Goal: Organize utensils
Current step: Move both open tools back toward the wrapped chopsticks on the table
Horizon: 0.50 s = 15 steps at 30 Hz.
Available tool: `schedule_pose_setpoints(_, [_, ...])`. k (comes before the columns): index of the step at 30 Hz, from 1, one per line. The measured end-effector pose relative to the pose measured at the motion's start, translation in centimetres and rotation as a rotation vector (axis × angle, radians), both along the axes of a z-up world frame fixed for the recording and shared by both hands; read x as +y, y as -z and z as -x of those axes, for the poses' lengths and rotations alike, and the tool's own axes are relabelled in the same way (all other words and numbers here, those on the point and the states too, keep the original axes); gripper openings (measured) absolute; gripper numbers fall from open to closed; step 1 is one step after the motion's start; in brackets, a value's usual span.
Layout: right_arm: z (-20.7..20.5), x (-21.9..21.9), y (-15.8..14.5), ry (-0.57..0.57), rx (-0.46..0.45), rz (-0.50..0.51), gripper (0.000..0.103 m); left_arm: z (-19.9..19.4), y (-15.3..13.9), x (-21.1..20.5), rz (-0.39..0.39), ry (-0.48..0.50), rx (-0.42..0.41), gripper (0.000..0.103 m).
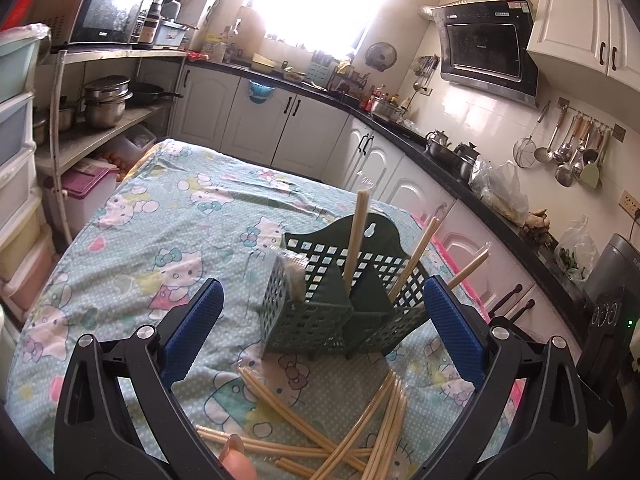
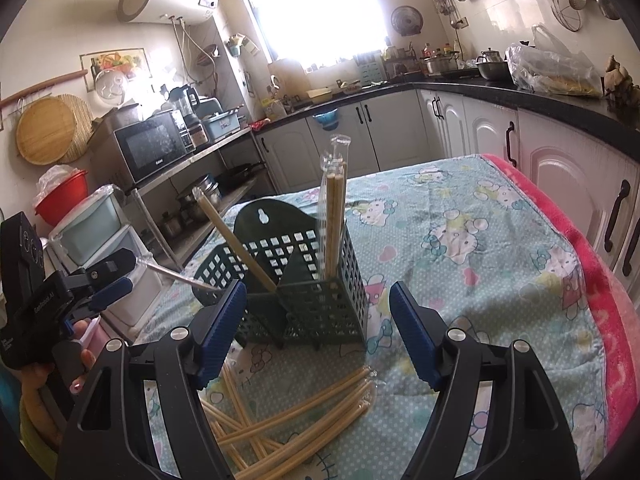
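The green utensil holder (image 1: 320, 312) stands upright on the bench (image 1: 160, 216), with wrapped chopsticks (image 1: 356, 236) leaning out of its compartments. Loose chopsticks (image 2: 296, 420) lie crossed on the cloth in front of it, their near ends cut off by the frame edge. The left gripper (image 1: 320, 332) and right gripper (image 2: 316, 328) both hover with jaws wide, holding nothing. A pale packet in the holder's left compartment is probably a sponge.

Both wrist cameras look forward and slightly downward along their fingers, close over the table (image 1: 168, 216); each frames the same green holder (image 1: 340, 300) and chopsticks (image 2: 296, 420).
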State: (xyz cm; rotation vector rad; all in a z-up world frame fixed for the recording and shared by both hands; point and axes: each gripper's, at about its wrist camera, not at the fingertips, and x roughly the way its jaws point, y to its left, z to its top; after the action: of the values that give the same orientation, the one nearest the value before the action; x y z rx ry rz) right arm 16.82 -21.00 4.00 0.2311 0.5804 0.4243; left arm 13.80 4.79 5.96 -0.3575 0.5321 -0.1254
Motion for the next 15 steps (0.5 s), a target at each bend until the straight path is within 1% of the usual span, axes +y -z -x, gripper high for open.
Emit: schedule_pose_setpoints(15, [0.7,0.9,2.0,-0.039,0.052,0.041,0.071,0.5,2.8,1.2,0.000,-0.028,0.076,0.092])
